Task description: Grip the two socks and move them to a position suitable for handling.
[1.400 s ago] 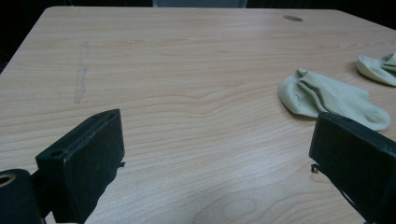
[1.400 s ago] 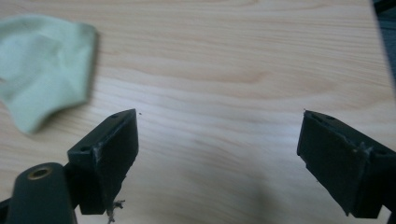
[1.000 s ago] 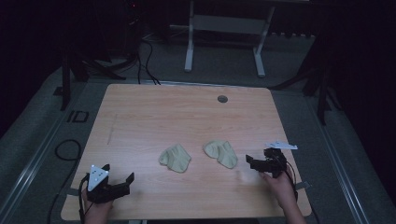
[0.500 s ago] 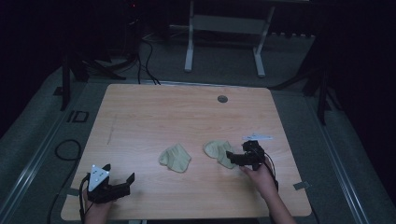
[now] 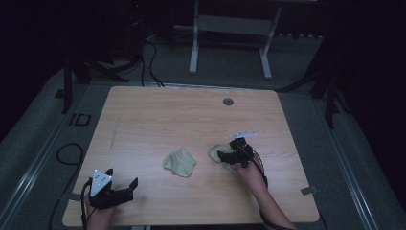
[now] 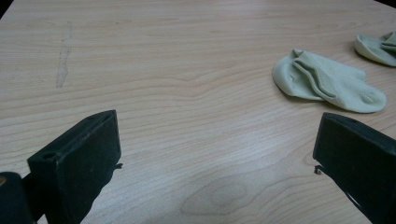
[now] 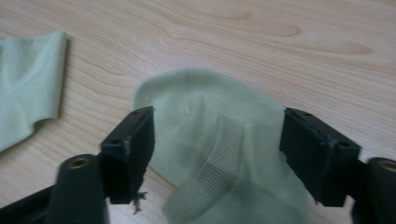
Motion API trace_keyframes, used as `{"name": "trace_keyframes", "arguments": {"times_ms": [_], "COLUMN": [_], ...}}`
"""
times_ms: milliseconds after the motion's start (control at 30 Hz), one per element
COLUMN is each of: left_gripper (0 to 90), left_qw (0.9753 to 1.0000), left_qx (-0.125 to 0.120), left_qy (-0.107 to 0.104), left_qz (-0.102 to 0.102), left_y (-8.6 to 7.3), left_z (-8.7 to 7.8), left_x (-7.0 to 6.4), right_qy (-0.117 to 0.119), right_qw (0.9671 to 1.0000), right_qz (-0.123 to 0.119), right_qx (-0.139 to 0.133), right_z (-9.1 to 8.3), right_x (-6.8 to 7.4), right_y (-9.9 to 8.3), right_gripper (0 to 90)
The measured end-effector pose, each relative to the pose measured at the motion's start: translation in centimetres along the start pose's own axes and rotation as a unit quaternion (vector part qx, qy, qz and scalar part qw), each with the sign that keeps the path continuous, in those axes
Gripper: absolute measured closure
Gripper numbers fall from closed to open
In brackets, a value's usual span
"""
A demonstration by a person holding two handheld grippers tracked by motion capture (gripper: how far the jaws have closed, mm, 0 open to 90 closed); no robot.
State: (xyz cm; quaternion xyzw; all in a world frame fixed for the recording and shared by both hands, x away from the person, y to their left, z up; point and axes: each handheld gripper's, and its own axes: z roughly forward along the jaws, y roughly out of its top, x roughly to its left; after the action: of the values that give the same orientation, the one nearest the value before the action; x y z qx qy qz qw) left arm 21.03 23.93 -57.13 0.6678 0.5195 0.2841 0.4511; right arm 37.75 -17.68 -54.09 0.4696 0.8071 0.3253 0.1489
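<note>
Since the earlier frame, right gripper moves leftward from the table's right edge and straddles, jaws wide, the soft, limp sock there; grip its ribbed cuff.

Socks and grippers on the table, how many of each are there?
Socks: 2, one in the middle and one under the right gripper.
Grippers: 2, the left gripper and the right gripper, both open.
Total: 4.
</note>
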Motion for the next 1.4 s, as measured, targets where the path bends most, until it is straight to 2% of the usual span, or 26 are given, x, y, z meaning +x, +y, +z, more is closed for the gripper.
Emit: {"name": "trace_keyframes", "arguments": {"times_ms": [167,300,367,533,600,667,867,1000,1100,1400], "left_gripper": [0.7,0.7,0.7,0.7,0.7,0.7,0.8,0.8,0.8,0.7], "left_qw": [1.0000,1.0000,1.0000,0.9999,0.9999,0.9999,0.9999,0.9999,0.9999,0.9999], "left_qx": [0.002,0.004,0.005,0.009,0.009,0.010,0.010,0.011,0.011,0.013], "left_qy": [-0.001,-0.002,-0.003,-0.006,-0.007,-0.008,-0.008,-0.007,-0.007,-0.008], "left_qz": [0.000,-0.001,0.000,0.001,0.001,0.001,0.001,0.000,0.000,0.003], "left_y": [0.0,-0.1,-0.1,-0.1,-0.1,-0.1,-0.1,-0.1,-0.1,-0.1], "left_z": [0.0,0.1,0.1,0.2,0.3,0.3,0.3,0.3,0.3,0.4], "left_x": [0.1,0.1,0.0,0.0,-0.1,-0.1,0.0,0.1,0.0,-0.1], "right_qy": [-0.012,-0.043,-0.045,-0.036,-0.039,-0.044,-0.030,-0.021,-0.021,0.012], "right_qw": [0.9998,0.9984,0.9980,0.9973,0.9967,0.9963,0.9966,0.9974,0.9968,0.9958], "right_qz": [-0.006,-0.033,-0.042,-0.061,-0.068,-0.072,-0.072,-0.069,-0.077,-0.077], "right_qx": [0.016,0.016,0.017,0.019,0.018,0.017,0.025,0.007,0.001,-0.047], "right_z": [1.2,1.3,1.2,1.1,1.1,1.1,0.6,-0.7,-1.7,-6.8], "right_x": [0.2,0.7,0.9,1.5,1.8,2.0,1.9,1.9,2.2,3.8], "right_y": [-0.5,-0.8,-0.9,-0.9,-0.9,-0.9,-0.5,0.0,0.3,1.1], "right_gripper": [34.1,42.1,46.6,64.8,75.4,80.2,82.3,82.3,82.3,82.3]}}
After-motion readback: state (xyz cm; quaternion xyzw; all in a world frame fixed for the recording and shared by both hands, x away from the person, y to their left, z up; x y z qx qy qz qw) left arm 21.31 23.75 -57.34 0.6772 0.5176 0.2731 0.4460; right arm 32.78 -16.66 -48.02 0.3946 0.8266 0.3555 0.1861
